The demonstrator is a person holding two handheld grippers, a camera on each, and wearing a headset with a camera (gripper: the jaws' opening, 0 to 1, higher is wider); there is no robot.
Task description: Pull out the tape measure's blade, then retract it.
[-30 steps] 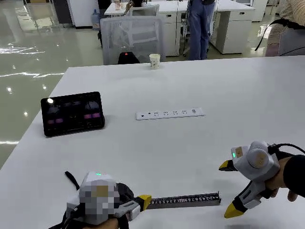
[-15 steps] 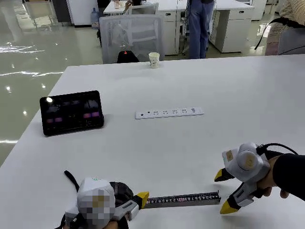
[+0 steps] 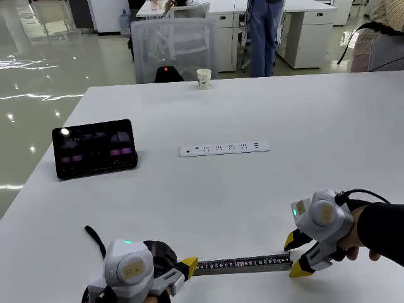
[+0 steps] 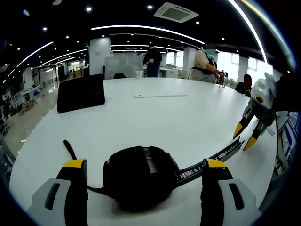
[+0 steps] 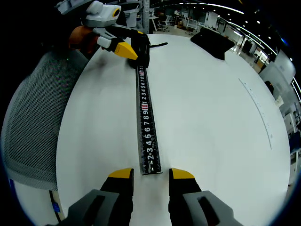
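**A:** Where was the tape measure?

**B:** Its black case [image 4: 141, 181] lay on the white bench [image 3: 252, 189], right between the jaws of the left hand-held gripper [image 4: 145, 164]. Those jaws stood wide. A strip of bench showed on each side of the case at the yellow tips, so nothing was pinched there.

**A:** And the blade?

**B:** The blade [image 5: 146, 113] was drawn out and lay flat on the bench, numbers up. It ran straight from the case to the right hand-held gripper [image 5: 151, 174], and its end hook sat just ahead of that gripper's tips.

**A:** Was the right one gripping it?

**B:** No. Its jaws were parted only narrowly, one tip to each side of the blade's end. The gap was a little wider than the blade, and I could not see either tip touching it.

**A:** Anything else around them?

**B:** A black strap [image 4: 69, 147] trailed from the case past the left hand-held gripper's left jaw. Well beyond that gripper, off to the left in its own view, a dark tablet [image 3: 95, 149] stood propped. A white power strip [image 3: 224, 149] lay further ahead, well apart from both grippers. A paper cup [image 3: 204, 79] stood near the bench's far edge.
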